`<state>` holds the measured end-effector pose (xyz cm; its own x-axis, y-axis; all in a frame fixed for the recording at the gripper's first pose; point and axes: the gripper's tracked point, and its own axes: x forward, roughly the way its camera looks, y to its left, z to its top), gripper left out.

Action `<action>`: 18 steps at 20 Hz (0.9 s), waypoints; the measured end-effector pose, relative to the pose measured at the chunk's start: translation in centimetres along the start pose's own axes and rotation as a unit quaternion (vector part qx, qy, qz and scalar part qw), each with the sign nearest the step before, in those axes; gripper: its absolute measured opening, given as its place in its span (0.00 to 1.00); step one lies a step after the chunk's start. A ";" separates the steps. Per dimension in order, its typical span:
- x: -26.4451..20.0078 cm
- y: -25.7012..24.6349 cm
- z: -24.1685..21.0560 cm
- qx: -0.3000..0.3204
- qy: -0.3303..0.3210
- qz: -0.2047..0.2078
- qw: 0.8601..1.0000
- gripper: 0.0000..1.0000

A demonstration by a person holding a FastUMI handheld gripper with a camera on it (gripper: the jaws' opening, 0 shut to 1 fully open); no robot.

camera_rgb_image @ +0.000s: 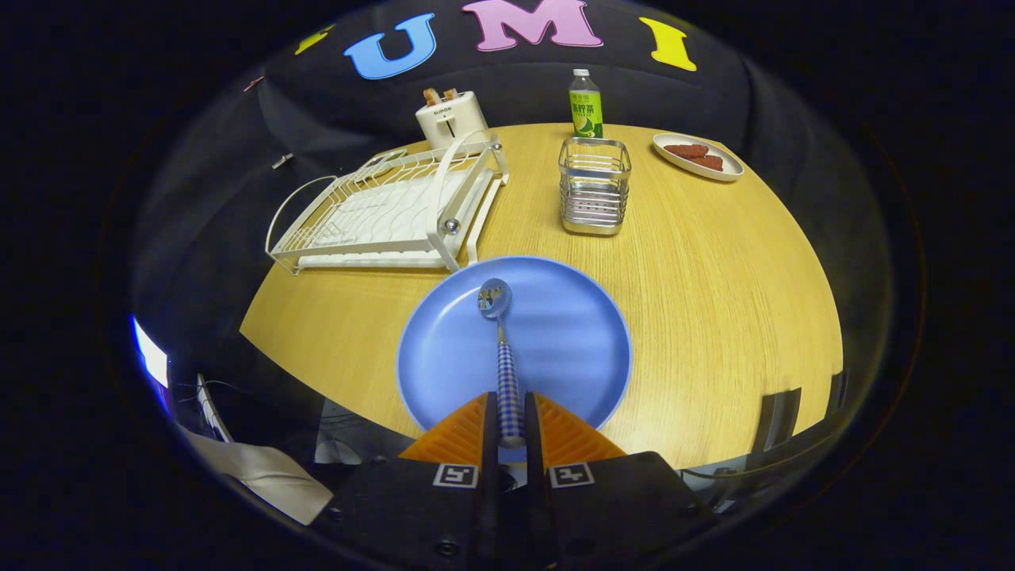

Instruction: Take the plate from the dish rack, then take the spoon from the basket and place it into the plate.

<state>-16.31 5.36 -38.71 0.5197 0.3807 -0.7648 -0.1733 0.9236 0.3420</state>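
Wooden table (714, 262) bears blue plate (571, 341); jaws (511, 420) clamp the spoon (501, 349) above it, hiding its handle end.

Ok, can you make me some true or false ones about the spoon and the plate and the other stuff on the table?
1. The gripper is shut on the spoon. True.
2. The spoon is over the blue plate. True.
3. The blue plate sits in the dish rack. False: it lies on the table, in front of the rack.
4. The metal basket holds spoons. False: it looks empty.
5. A bottle stands behind the basket. True.
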 end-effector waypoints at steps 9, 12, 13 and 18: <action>0.2 -0.1 1.1 0.011 -0.016 -0.008 1.000 0.79; 0.1 0.1 1.4 0.008 -0.018 -0.006 1.000 0.92; 0.0 0.1 1.6 0.006 -0.021 -0.006 1.000 0.94; -1.5 0.3 4.5 0.003 -0.055 -0.008 0.998 1.00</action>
<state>-13.40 4.88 -35.01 0.6108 0.3580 -0.7062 -0.1597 0.9293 0.3331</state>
